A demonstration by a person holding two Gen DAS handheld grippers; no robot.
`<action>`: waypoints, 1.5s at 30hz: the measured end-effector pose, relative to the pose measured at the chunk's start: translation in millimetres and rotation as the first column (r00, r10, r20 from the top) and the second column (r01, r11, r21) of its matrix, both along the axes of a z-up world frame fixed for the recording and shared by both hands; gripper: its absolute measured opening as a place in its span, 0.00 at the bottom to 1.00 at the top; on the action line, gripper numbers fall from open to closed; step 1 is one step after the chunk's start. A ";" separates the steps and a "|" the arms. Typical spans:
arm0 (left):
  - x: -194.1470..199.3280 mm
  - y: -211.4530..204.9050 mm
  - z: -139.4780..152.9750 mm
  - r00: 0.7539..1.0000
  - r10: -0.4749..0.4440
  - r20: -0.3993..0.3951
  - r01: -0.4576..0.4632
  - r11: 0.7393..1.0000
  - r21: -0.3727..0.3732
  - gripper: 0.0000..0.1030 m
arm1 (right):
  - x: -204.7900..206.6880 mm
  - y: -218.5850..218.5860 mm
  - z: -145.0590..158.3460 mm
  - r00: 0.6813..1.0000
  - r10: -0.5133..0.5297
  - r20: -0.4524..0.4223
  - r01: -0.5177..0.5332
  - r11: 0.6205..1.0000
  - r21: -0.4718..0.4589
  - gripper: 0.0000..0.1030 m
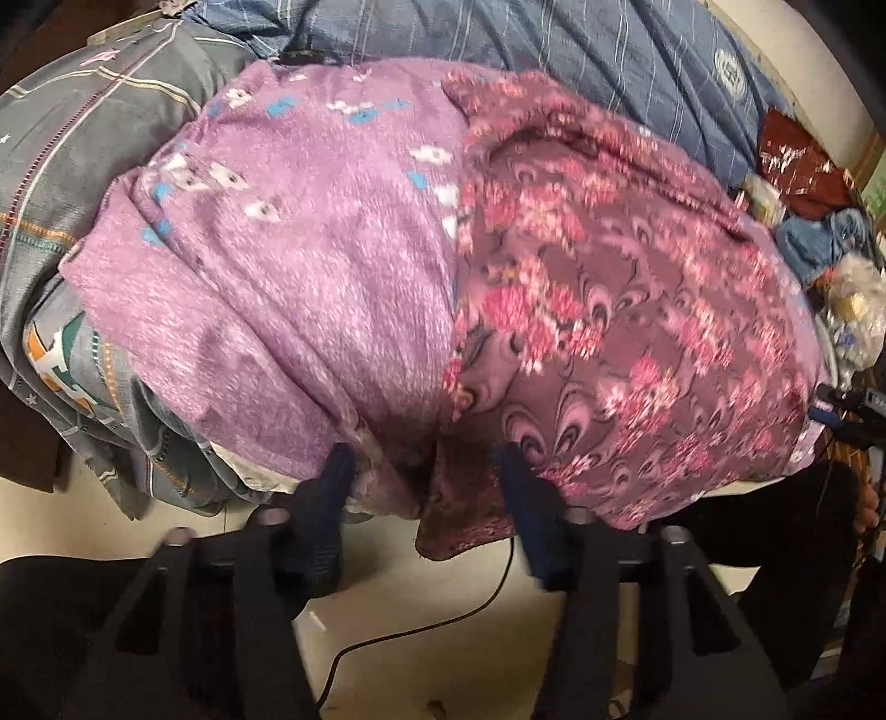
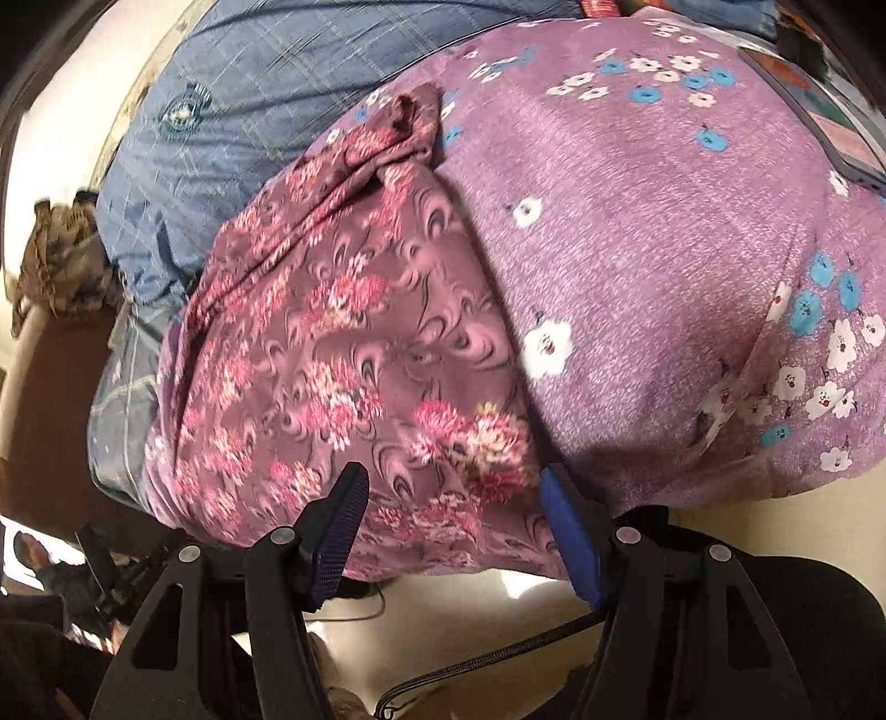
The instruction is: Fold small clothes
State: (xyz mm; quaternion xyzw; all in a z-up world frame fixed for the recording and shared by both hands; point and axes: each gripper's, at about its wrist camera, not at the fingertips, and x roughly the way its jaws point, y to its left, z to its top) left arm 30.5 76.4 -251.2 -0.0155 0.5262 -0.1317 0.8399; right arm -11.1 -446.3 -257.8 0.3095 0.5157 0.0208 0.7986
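A maroon garment with pink flowers (image 1: 609, 310) lies spread on a purple blanket with white and blue blossoms (image 1: 288, 277), its near hem at the bed's edge. My left gripper (image 1: 426, 471) stands open at that hem, where a bunched corner of the garment (image 1: 443, 526) hangs between the fingers without being pressed. In the right wrist view the same garment (image 2: 343, 343) covers the left part of the blanket (image 2: 637, 266). My right gripper (image 2: 451, 490) is open over the garment's near edge, one finger on each side of a flower cluster.
A blue striped quilt (image 1: 581, 50) lies behind the blanket and grey patterned bedding (image 1: 72, 166) to its left. A phone-like slab (image 2: 819, 111) rests on the blanket's far right. Clutter (image 1: 819, 232) sits at the right, and a black cable (image 1: 415, 626) runs across the pale floor.
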 end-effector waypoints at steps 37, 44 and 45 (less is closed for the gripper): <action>10.8 -41.1 -47.8 0.943 -0.260 -0.206 0.172 0.915 -0.364 0.02 | 18.4 20.0 -42.3 0.963 0.219 -0.159 -0.212 0.975 0.061 0.06; 10.9 -41.3 16.5 0.932 -0.348 -0.105 0.243 0.811 -0.532 0.01 | 16.7 20.4 34.5 0.962 0.238 0.135 -0.266 0.930 0.255 0.06; 14.3 -39.6 33.9 0.932 -0.355 -0.067 0.260 0.788 -0.558 0.01 | 20.8 15.9 48.4 0.957 0.220 0.188 -0.267 0.923 0.278 0.06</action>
